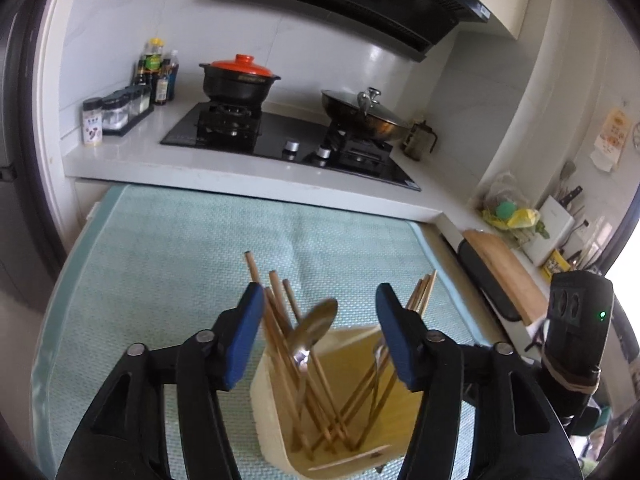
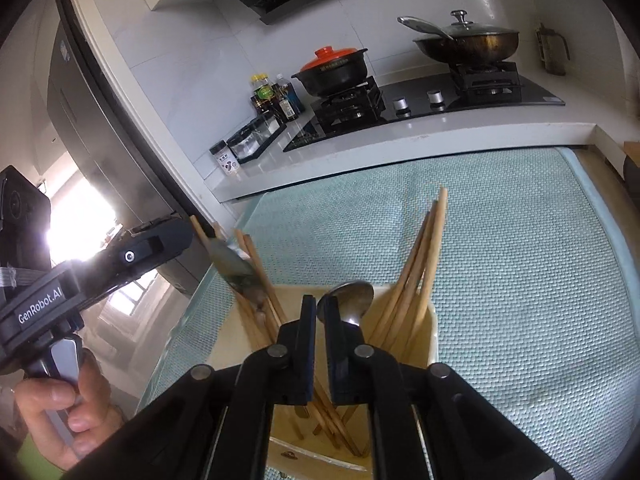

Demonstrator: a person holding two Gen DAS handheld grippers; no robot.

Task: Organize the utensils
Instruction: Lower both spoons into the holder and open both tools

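Observation:
A cream utensil holder [image 1: 272, 412] stands on the green mat [image 1: 168, 264]. It holds several wooden chopsticks [image 1: 280, 320] and a metal spoon [image 1: 316, 324], which looks blurred. My left gripper [image 1: 320, 332] is open, with its blue pads on either side of the holder's top. In the right wrist view the holder [image 2: 430, 332] holds chopsticks [image 2: 428, 248] and a spoon [image 2: 352, 300]. My right gripper [image 2: 318, 312] is nearly shut just above the holder, with nothing seen between its pads. The spoon stands just behind its right finger.
Behind the mat a white counter [image 1: 168, 164] carries a black hob [image 1: 280, 136], a red-lidded pot [image 1: 239, 80], a wok [image 1: 362, 114] and seasoning bottles [image 1: 154, 72]. A wooden cutting board [image 1: 504, 264] lies to the right. A fridge [image 2: 96, 128] stands at the left.

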